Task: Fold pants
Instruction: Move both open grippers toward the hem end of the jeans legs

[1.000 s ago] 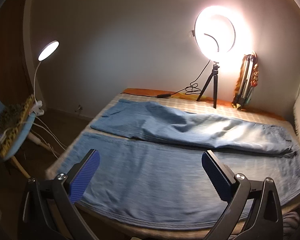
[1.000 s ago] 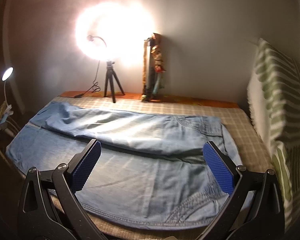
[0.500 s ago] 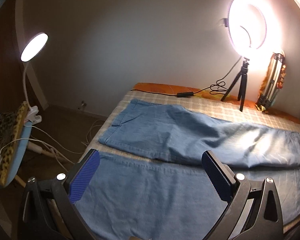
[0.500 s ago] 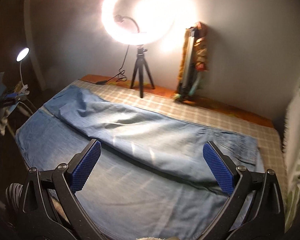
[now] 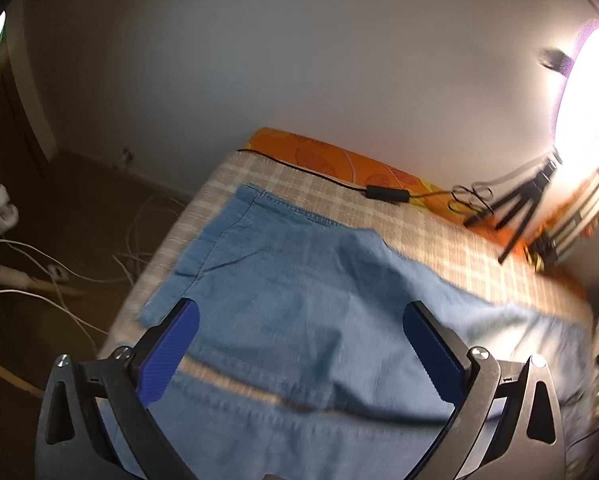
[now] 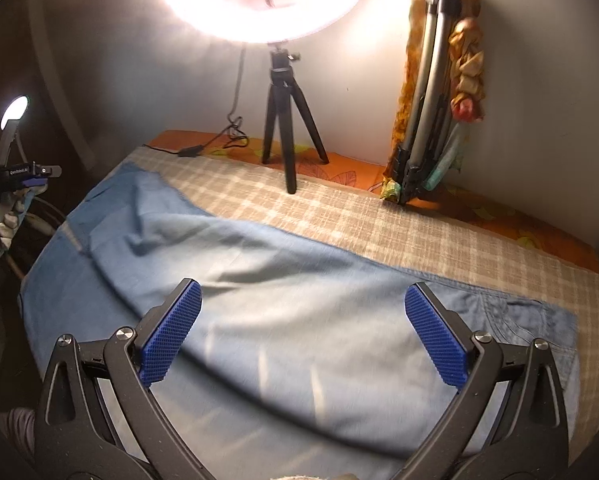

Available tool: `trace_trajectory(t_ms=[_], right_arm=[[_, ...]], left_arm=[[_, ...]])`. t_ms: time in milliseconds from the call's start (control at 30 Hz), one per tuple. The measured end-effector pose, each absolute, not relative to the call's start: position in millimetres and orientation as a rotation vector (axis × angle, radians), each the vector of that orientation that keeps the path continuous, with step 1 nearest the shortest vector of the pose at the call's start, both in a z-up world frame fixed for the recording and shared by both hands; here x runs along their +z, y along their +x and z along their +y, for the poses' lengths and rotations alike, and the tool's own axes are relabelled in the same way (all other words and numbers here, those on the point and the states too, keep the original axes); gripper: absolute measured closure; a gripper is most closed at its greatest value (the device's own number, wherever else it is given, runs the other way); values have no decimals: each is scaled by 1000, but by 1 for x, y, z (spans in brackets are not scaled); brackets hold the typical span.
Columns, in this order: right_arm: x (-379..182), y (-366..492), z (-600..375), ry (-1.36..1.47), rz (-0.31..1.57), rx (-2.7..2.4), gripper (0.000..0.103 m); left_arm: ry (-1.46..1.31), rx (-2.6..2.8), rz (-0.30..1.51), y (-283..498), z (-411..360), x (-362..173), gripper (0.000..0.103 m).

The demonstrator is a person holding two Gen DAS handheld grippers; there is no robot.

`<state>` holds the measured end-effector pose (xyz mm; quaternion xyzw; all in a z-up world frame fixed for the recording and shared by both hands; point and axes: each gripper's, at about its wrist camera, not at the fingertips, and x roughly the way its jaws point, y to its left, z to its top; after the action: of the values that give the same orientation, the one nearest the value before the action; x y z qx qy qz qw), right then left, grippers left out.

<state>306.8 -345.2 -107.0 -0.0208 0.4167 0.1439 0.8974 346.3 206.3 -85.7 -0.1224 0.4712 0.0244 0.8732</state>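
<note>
Light blue denim pants (image 5: 299, 304) lie spread flat on a checked bed cover (image 5: 379, 216), both legs side by side, the hem ends at the left. In the right wrist view the pants (image 6: 283, 280) stretch across the bed with the waist and a back pocket (image 6: 519, 316) at the right. My left gripper (image 5: 299, 344) hovers open above the far leg near its hem end, nothing between its blue pads. My right gripper (image 6: 303, 328) hovers open above the thigh part of the far leg, also holding nothing.
A ring light on a small black tripod (image 6: 287, 120) stands at the back of the bed beside a folded stand wrapped in patterned cloth (image 6: 439, 92). A black cable (image 5: 383, 193) runs along the orange strip. White cables (image 5: 59, 272) lie on the floor at the left.
Both grippers have moved forward over the bed and closer to the far leg of the pants. The left view has swung left toward the hem end. Both stay open.
</note>
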Motion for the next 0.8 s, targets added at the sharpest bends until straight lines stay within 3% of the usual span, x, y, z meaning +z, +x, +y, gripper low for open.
trace_trajectory(t_ms=[200, 333, 500, 800], right_arm=[[-137, 354, -340, -78, 915, 314, 0], [-159, 386, -334, -131, 957, 347, 4], [-178, 418, -330, -167, 999, 390, 10], [-215, 450, -313, -219, 1064, 451, 10]], left_arm=[[-310, 98, 1059, 408, 225, -121, 3], [-411, 118, 1081, 441, 240, -145, 17], [-406, 158, 1075, 475, 246, -164, 27], [-406, 218, 1101, 512, 252, -203, 28]])
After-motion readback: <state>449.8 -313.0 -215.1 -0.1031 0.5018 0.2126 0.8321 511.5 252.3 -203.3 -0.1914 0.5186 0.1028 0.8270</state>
